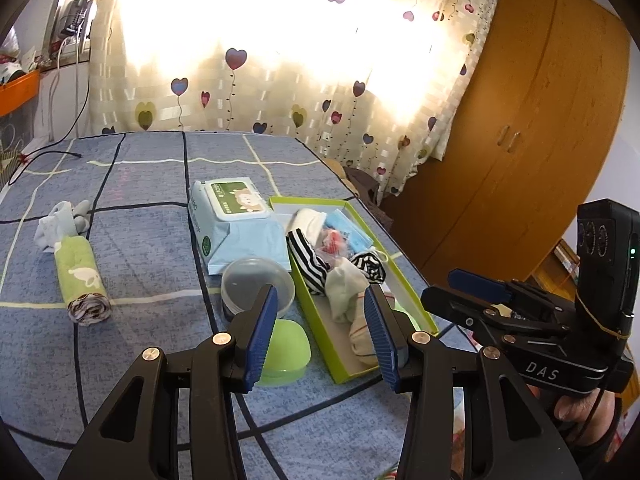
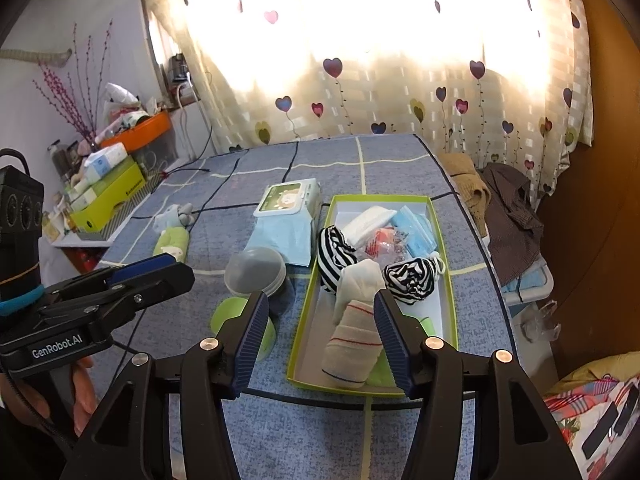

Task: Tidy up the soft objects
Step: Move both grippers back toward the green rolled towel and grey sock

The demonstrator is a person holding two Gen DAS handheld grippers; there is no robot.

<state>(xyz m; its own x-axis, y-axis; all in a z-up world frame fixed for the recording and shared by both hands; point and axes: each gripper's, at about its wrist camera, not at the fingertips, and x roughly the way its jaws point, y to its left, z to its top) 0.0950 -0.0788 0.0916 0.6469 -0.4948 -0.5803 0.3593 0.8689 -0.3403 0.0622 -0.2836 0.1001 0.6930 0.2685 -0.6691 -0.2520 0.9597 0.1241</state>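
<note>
Green cloth, a rolled towel [image 1: 82, 280], lies alone near the left edge of the bed [image 1: 152, 240], its long axis running from the near side to the far side, with a pale blue bundle [image 1: 60, 222] touching its far end. It is well apart from the green box [image 2: 448, 280], where striped socks [image 2: 334, 258] and other soft things already sit.

Both tools hover over the box end. The left gripper [image 1: 320, 334] stands half open with nothing between its pads, and the right gripper [image 2: 318, 340] is the same, empty. I judge the left hand is nearer to the roll, so it should reach to its left and close across the short width.
</note>
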